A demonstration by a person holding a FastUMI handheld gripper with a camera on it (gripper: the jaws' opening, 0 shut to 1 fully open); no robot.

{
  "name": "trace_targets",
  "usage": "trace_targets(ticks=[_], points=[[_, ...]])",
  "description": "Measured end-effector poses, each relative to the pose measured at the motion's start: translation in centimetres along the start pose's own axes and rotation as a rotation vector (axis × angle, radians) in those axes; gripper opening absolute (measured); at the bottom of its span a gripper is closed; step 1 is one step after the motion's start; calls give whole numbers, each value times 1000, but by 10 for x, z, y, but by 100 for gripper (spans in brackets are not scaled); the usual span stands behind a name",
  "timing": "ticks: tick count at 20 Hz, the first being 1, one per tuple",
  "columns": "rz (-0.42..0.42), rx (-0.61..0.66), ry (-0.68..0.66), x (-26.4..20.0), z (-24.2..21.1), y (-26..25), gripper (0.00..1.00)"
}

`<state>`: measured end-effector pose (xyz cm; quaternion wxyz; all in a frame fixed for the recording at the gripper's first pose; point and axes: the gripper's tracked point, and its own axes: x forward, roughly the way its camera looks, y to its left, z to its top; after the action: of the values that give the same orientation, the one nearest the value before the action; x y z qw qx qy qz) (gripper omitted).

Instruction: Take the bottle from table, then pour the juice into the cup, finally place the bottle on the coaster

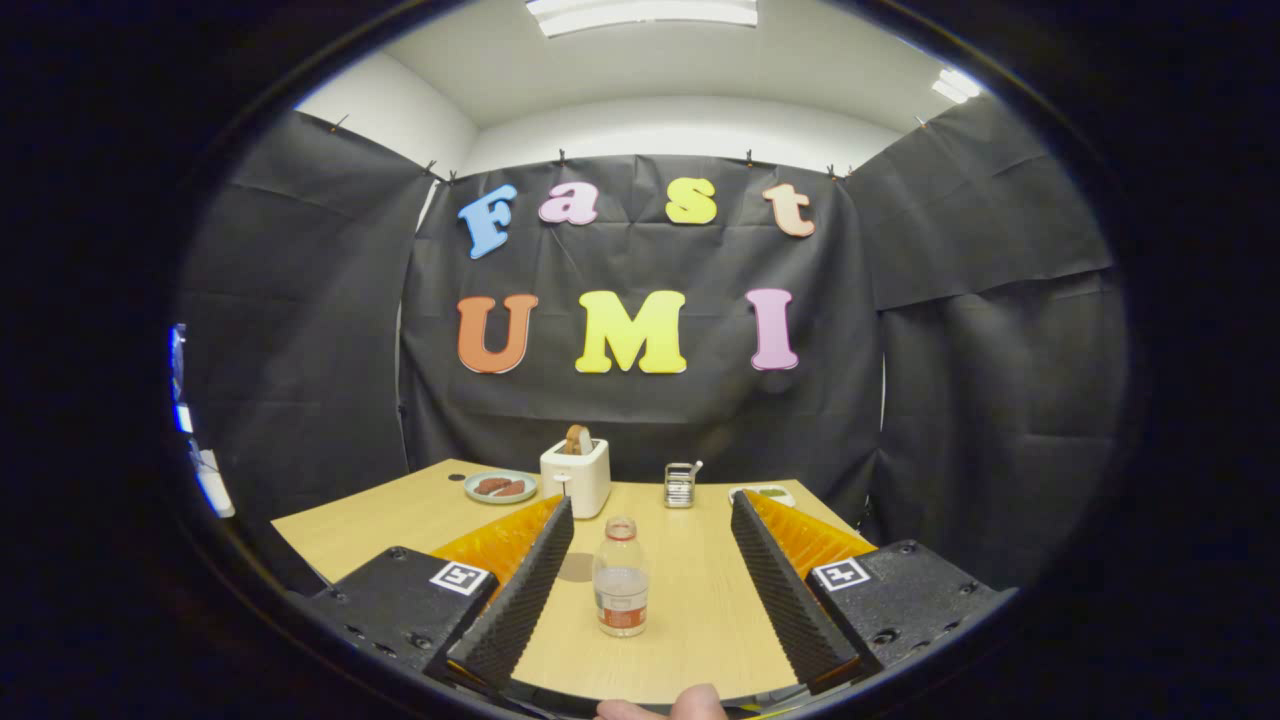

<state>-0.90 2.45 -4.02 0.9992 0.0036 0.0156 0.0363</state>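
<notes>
A small clear bottle (pixel 620 580) with a reddish label and a little liquid in it stands upright on the wooden table (pixel 690 620). It sits between the two fingers of my gripper (pixel 650 504), which is open and touches nothing. The bottle is a bit closer to the left finger (pixel 520 590) than to the right one. A round brownish coaster (pixel 577 567) lies flat just left of the bottle, partly hidden by the left finger. A small shiny cup (pixel 680 485) stands beyond the fingertips, toward the back of the table.
A white toaster (pixel 576 476) with a slice of bread in it stands at the back, left of the cup. A plate with brown food (pixel 500 487) lies left of the toaster. Another plate (pixel 762 493) lies at the back right. A person's fingertip (pixel 665 706) shows below the fingers.
</notes>
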Motion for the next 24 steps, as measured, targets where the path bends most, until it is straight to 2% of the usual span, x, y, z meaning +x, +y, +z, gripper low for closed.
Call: trace_targets(ticks=[8,15,24], points=[[24,6,58,14,-48,6,100],[42,-2,101,56,-114,21,100],[36,32,152,107,-162,26,100]])
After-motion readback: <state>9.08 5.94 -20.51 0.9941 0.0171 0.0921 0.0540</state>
